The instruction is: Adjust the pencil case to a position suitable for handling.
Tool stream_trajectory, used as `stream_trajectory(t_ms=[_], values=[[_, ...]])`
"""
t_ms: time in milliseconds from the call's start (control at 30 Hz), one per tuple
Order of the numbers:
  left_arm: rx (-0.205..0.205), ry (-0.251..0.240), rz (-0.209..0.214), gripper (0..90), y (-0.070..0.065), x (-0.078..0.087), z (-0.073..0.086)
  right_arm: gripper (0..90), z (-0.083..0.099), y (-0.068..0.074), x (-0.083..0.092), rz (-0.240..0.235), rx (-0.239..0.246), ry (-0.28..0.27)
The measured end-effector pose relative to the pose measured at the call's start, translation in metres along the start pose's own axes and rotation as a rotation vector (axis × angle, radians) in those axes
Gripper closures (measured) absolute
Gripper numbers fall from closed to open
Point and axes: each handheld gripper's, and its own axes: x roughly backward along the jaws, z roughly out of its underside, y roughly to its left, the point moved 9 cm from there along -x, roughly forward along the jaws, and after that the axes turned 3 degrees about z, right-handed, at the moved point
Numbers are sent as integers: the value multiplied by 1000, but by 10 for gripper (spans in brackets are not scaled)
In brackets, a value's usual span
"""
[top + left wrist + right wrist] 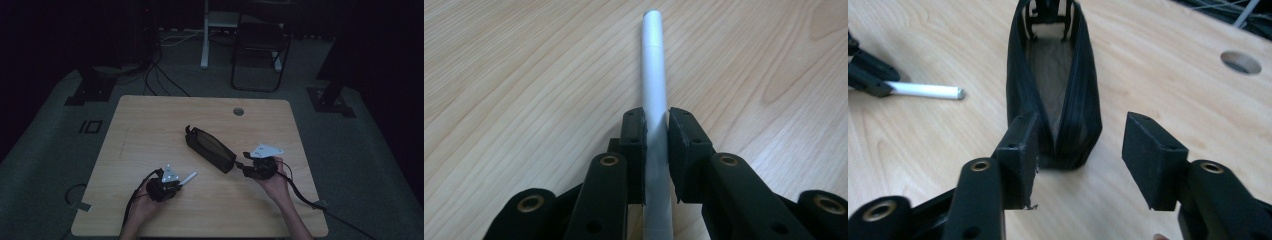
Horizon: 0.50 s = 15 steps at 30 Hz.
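Pale wood-grain covers the bench (150, 120), which carries everything within easy reach of both hands. Lying slantwise near its middle is the black pouch (210, 148), its zip mouth gaping upward, probably so that something long can be slipped in. The right gripper (246, 165) sits just at the pouch's near end; in the right gripper view its fingers (1018, 155) stand apart with nothing between them, the pouch's end (1068, 145) just ahead, likely placed to steady or spread that opening. The left gripper (181, 184) has its fingers (633, 145) clenched on the white pen (655, 90) low on the barrel, so most of its length juts forward toward the pouch, ready for insertion.
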Motion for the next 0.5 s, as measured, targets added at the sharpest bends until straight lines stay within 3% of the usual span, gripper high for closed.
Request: stream_trajectory(t_ms=[133, 300, 500], values=[[-39, 2, 24, 782, -9, -7, -9, 497, 12, 0, 5, -8, -7, 15], [-109, 1, 72, 782, -28, -21, -25, 454, 21, 6, 12, -35, 2, 12], [-171, -14, 113, 780, -53, -35, -42, 437, 28, 9, 15, -33, 25, 19]])
